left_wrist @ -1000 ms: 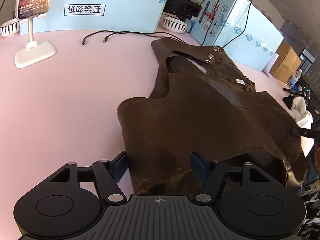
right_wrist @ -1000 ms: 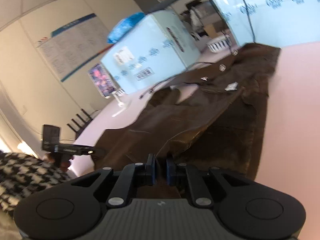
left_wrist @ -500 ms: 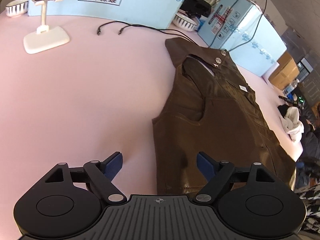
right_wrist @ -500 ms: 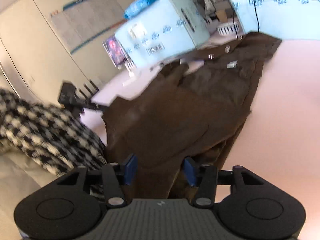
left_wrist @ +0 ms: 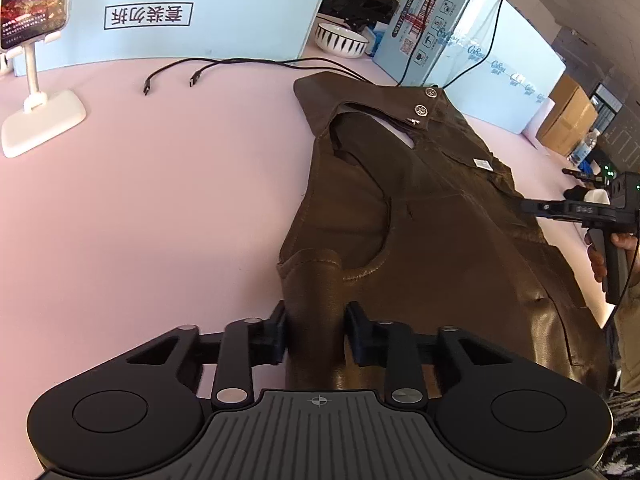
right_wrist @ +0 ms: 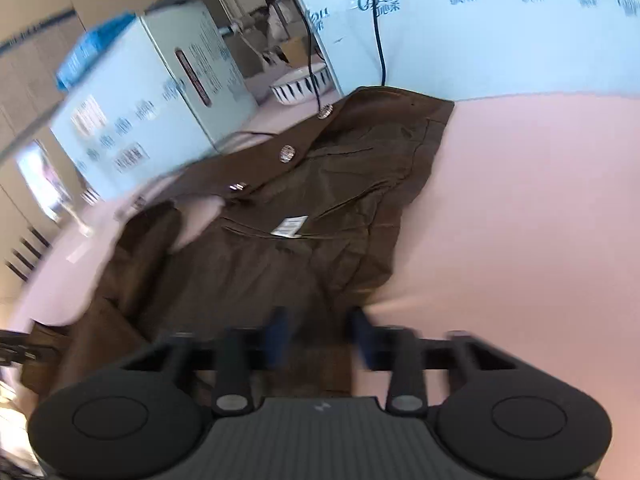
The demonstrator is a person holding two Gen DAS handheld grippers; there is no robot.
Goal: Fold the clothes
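A brown sleeveless vest [left_wrist: 420,208] with metal snaps and a white label lies spread on the pink table [left_wrist: 160,200]. My left gripper [left_wrist: 316,332] is at its near edge. Its jaws are closing, and a raised ridge of the brown fabric fills the gap between the pads. In the right wrist view, which is blurred, my right gripper [right_wrist: 318,332] is at the vest's [right_wrist: 320,200] other near edge, its jaws closing with fabric between them. The right gripper's body [left_wrist: 580,210] and the hand holding it also show at the right edge of the left wrist view.
A phone on a white stand [left_wrist: 36,92] is at the far left. Two loose cable ends [left_wrist: 172,80] lie behind the vest. A striped bowl [left_wrist: 340,40] and light blue boxes [left_wrist: 192,12] line the back. A cardboard box [left_wrist: 568,120] sits far right.
Both grippers opened wide, then closed onto the vest's near edge. The vest settled flatter on the table. The right gripper swung round and dipped toward the vest.
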